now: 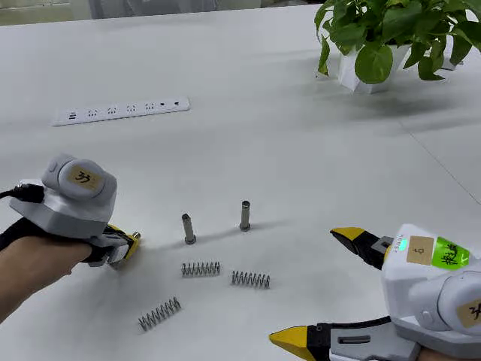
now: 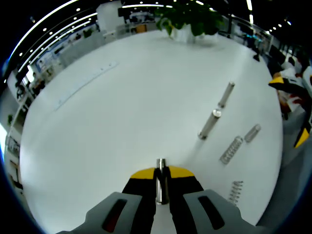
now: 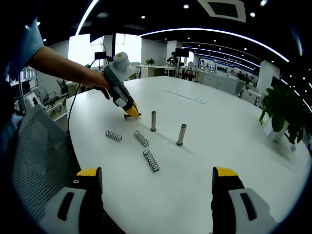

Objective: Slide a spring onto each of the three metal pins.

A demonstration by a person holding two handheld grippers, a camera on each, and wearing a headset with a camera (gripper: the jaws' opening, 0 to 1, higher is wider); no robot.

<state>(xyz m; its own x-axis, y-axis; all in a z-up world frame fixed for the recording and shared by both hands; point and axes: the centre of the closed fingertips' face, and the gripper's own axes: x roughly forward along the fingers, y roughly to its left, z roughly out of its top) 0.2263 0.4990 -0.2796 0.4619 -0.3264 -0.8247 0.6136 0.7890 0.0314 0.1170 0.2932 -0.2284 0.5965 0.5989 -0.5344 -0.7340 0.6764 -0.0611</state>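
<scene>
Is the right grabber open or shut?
Open. The right gripper has its two yellow-tipped jaws spread wide apart, with nothing held between them.

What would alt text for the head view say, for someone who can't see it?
On a white table, two pins stand upright beside three loose springs. The left gripper is shut on a third pin; the right gripper hangs open, holding nothing.

The pins [image 1: 245,214] and springs [image 1: 201,268] are silver-grey, the table [image 1: 263,135] white, the plant [image 1: 383,30] green, its pot [image 1: 352,75] white.
</scene>
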